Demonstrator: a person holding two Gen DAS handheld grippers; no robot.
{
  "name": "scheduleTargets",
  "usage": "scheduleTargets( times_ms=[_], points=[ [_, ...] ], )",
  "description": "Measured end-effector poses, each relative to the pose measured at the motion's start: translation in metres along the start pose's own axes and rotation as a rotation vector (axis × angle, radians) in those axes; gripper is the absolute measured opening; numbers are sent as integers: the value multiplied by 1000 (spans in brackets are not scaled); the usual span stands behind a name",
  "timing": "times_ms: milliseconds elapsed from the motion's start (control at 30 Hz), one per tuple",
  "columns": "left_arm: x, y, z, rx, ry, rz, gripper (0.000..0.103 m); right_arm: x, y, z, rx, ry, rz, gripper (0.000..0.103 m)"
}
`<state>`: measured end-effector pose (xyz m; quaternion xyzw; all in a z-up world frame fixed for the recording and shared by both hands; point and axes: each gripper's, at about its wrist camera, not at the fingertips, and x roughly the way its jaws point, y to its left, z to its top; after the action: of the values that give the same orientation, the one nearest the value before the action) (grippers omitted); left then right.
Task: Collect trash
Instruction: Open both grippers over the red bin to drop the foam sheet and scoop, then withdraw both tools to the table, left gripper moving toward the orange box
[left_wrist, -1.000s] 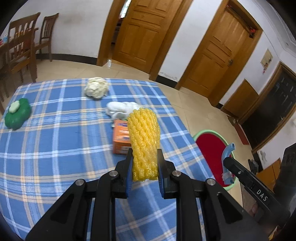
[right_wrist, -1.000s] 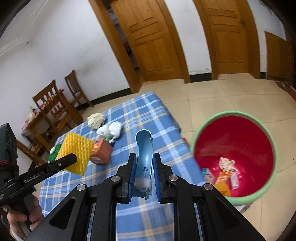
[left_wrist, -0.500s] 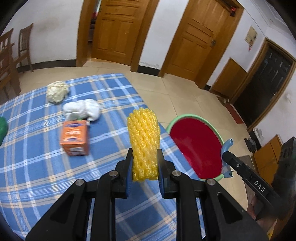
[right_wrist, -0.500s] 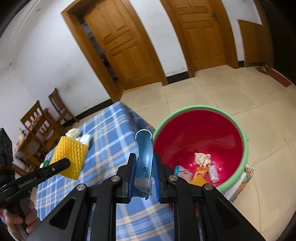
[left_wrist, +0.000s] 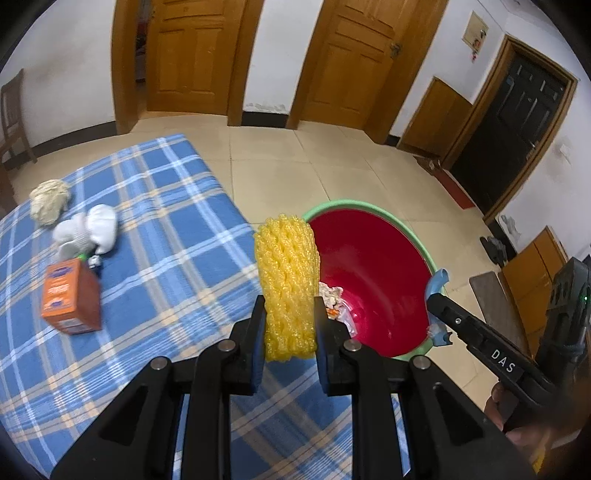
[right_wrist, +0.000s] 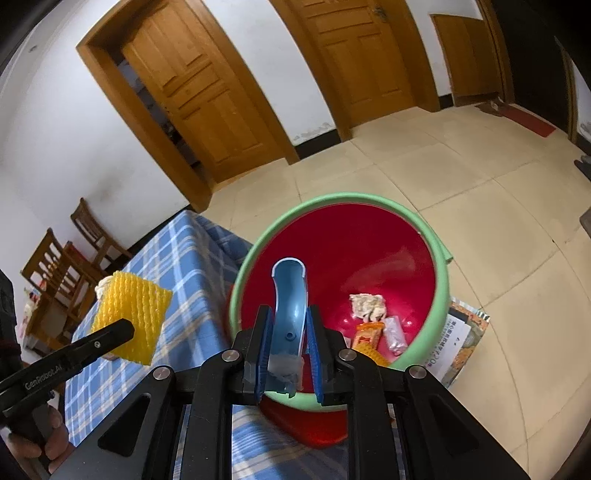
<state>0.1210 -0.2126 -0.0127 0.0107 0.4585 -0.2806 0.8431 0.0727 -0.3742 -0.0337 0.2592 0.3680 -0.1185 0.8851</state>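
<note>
Trash rides in both: left hand-held gripper (left_wrist: 290, 339) clenches yellow foam net (left_wrist: 287, 284), right hand-held gripper (right_wrist: 287, 354) clenches blue scoop (right_wrist: 290, 295), lower centre above bin (right_wrist: 441, 273). Next, I'd say: release.

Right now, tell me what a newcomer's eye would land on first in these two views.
The red plastic bin with a green rim stands on the floor beside the blue plaid tablecloth, with scraps of trash already at its bottom. The left tongs grip a bright yellow foam fruit net, while the right tongs hold a curved blue plastic piece over the bin.
</note>
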Motion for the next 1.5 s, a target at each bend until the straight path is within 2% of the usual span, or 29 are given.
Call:
scheduleTargets(
  times_ms=[300,533,667,867,1100,1233,1500],
  points=[
    [28,-27,8,53,45,-36,22,7,-17,1,29,9,-28,21],
    [43,-36,9,78,68,-53,22,3,-24,2,50,-2,-38,26],
    [45,-38,10,81,77,-55,44,3,-28,3,65,-2,-34,26],
    [38,-38,8,88,60,-38,49,2,-29,2,70,-2,-32,26],
    [26,-24,3,59,37,3,52,-1,-24,1,63,-1,-18,29],
    [16,-8,1,20,21,38,55,-2,-21,1,63,-3,-11,43],
    [-5,34,-1,-69,-49,154,59,-5,-11,1,52,-3,-13,48]
  ],
)
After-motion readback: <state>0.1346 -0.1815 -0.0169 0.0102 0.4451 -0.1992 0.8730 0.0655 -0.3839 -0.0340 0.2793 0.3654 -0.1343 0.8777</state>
